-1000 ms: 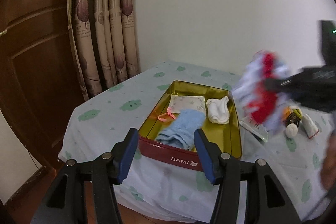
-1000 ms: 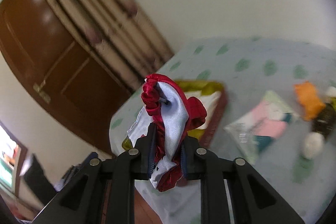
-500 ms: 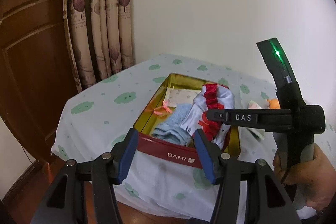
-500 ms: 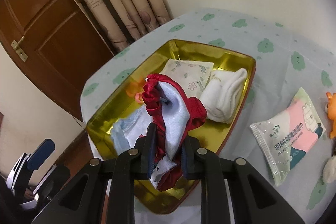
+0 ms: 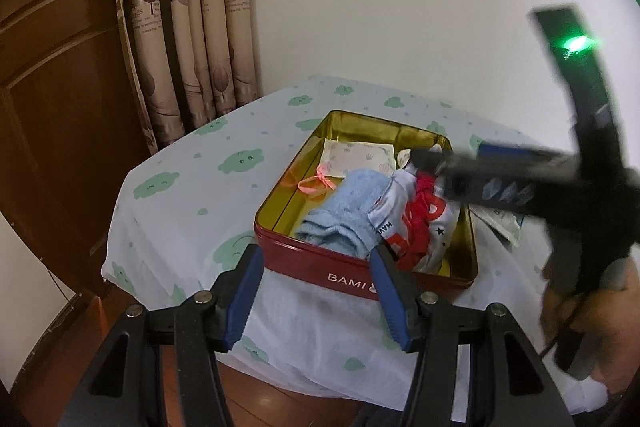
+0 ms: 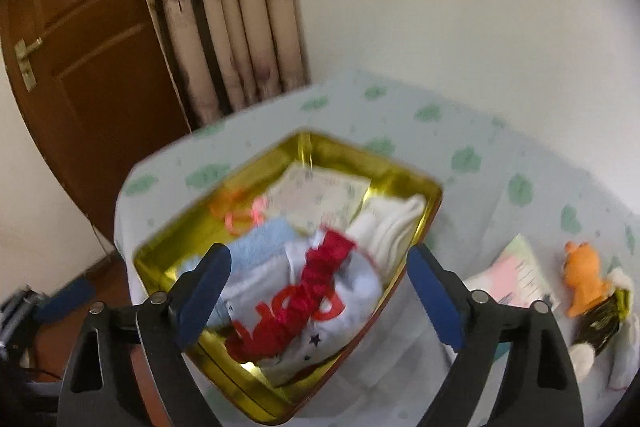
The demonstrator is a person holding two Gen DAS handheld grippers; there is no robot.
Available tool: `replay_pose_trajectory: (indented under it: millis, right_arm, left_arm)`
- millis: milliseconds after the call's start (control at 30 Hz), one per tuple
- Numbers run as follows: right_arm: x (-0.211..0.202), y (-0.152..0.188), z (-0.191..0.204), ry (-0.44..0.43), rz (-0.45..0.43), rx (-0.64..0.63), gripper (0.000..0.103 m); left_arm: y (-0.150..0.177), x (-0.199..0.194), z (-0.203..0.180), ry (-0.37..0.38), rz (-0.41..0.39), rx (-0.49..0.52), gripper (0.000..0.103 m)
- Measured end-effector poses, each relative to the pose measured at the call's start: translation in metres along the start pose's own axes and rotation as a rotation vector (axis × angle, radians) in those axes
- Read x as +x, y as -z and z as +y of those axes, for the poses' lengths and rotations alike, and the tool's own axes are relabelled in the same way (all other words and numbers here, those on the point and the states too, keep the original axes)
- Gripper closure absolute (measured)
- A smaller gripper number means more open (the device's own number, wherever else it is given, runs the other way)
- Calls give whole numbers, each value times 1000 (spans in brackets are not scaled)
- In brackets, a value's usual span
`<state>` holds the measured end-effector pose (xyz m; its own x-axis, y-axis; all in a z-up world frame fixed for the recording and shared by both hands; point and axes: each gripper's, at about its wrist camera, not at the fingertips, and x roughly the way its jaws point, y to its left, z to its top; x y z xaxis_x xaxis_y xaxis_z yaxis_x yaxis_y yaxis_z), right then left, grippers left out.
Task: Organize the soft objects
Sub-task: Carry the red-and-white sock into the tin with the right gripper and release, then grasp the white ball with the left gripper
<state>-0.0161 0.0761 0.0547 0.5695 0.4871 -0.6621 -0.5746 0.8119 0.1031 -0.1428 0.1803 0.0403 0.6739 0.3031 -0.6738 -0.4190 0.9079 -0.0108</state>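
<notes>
A red tin with a gold inside stands on the cloud-print tablecloth. In it lie a blue towel, a patterned sachet, a pink ribbon and folded white socks. A red-and-white garment rests in the tin's near right part. My right gripper hovers just over it, jaws opening, pads clear of the cloth. In the left wrist view the right gripper is blurred. My left gripper stands open before the tin's front wall, holding nothing.
Right of the tin lie a tissue pack, an orange plush toy and a dark gold-wrapped item. Curtains and a wooden door stand behind on the left. The table's front edge drops off just below the tin.
My right gripper carried the red-and-white garment from the right over the tin, lowered it and opened. The garment now lies in the tin. My left gripper hardly moved.
</notes>
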Motion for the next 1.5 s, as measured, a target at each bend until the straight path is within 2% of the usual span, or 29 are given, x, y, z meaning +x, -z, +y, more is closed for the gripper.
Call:
replay_pose_trajectory:
  millis: [100, 167, 300, 367, 567, 633, 733, 800, 833, 967, 1100, 1300, 1500]
  right_arm:
    - [-23, -2, -9, 4, -70, 38, 7]
    - [-39, 5, -19, 30, -100, 65, 7]
    - [-68, 41, -50, 123, -93, 115, 7]
    - [-82, 67, -73, 207, -70, 136, 7]
    - [-128, 149, -159, 529, 30, 212, 7]
    - [-142, 170, -186, 657, 70, 215, 6]
    - [-159, 196, -217, 775, 100, 229, 4]
    - [-169, 202, -233, 770, 100, 295, 4]
    - [-177, 205, -242, 751, 67, 353, 0]
    - [-175, 205, -259, 700, 81, 421, 0]
    - [-174, 207, -264, 657, 62, 451, 0]
    - [-172, 212, -264, 629, 71, 460, 0]
    - [-176, 214, -265, 612, 57, 473, 0]
  left_arm:
    - [0, 2, -3, -10, 10, 16, 47]
    - [1, 3, -5, -15, 15, 28, 47]
    - [2, 4, -10, -25, 18, 50, 47]
    - [3, 4, -12, -31, 19, 61, 47]
    - [7, -1, -24, -44, 1, 113, 47]
    - [10, -3, -32, -51, -8, 147, 47]
    - [15, -4, -44, -46, -11, 196, 46]
    - [21, -4, -58, -35, -9, 251, 46]
    - [24, -4, -63, -30, -6, 268, 46]
    - [40, -9, -96, 59, 4, 388, 46]
    - [53, -12, -129, 176, 36, 485, 46]
    - [55, -6, -179, 298, 81, 582, 47]
    - [47, 8, -232, 367, 92, 709, 46]
